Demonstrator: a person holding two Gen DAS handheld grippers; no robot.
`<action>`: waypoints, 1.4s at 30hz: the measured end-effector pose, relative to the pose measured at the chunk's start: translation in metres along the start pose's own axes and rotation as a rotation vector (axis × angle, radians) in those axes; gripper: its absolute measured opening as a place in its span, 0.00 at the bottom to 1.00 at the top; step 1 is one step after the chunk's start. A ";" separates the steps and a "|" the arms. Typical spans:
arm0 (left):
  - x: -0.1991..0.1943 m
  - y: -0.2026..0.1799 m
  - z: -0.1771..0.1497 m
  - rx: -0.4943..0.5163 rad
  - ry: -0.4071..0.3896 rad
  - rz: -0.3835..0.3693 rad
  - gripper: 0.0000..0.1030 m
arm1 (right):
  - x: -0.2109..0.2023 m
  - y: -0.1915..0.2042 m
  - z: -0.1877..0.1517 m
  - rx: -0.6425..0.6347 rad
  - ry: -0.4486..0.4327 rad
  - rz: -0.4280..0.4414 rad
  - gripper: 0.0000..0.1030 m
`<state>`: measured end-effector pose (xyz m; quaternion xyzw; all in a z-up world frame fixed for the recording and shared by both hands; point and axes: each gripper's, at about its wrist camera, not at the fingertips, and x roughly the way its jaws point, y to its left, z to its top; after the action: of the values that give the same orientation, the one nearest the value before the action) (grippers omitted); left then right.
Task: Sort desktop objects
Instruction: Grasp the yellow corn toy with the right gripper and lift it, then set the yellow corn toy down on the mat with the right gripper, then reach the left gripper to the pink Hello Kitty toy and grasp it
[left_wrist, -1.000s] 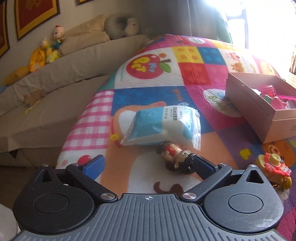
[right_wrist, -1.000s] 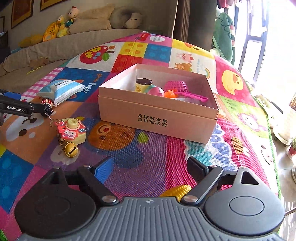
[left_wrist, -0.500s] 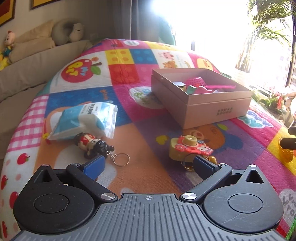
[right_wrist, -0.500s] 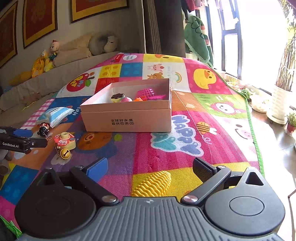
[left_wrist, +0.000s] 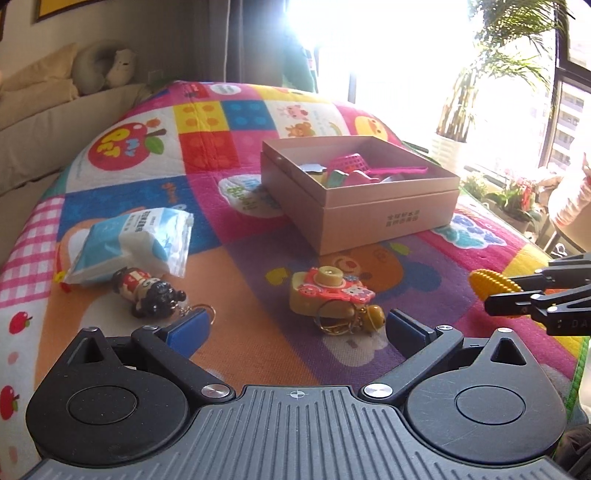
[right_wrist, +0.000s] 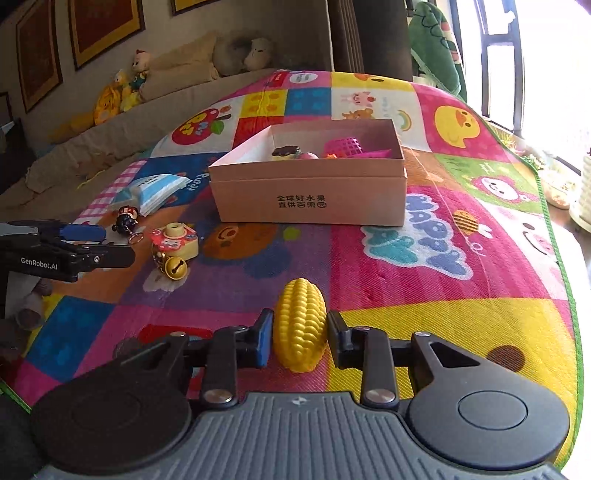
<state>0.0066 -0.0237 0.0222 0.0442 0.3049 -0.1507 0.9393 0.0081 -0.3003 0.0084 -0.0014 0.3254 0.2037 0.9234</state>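
Note:
My right gripper is closed around a yellow toy corn that rests on the mat; it also shows at the right of the left wrist view. My left gripper is open and empty, low over the mat. Just ahead of it lie a toy camera keychain with a bell and a doll keychain. A blue-white tissue pack lies behind the doll. An open cardboard box holding several toys stands further back, also seen in the right wrist view.
Everything lies on a colourful patchwork play mat. A beige sofa with plush toys runs along the far left. Potted plants and a window are on the right past the mat's edge.
My right gripper closed its fingers on the yellow corn, which lay loose between them before. My left gripper swung right, so the doll and camera keychains now lie in front of it.

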 end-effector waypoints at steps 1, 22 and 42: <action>0.001 -0.004 0.000 0.013 -0.002 -0.007 1.00 | 0.004 0.008 0.002 -0.030 -0.002 0.010 0.29; 0.030 -0.026 0.006 0.034 0.034 -0.015 1.00 | 0.022 -0.002 0.005 -0.054 -0.020 -0.209 0.63; 0.056 -0.036 0.022 0.051 0.117 -0.015 0.93 | 0.027 0.001 0.004 -0.051 -0.028 -0.255 0.92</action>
<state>0.0506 -0.0765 0.0080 0.0744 0.3555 -0.1624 0.9174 0.0290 -0.2883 -0.0051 -0.0635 0.3045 0.0927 0.9459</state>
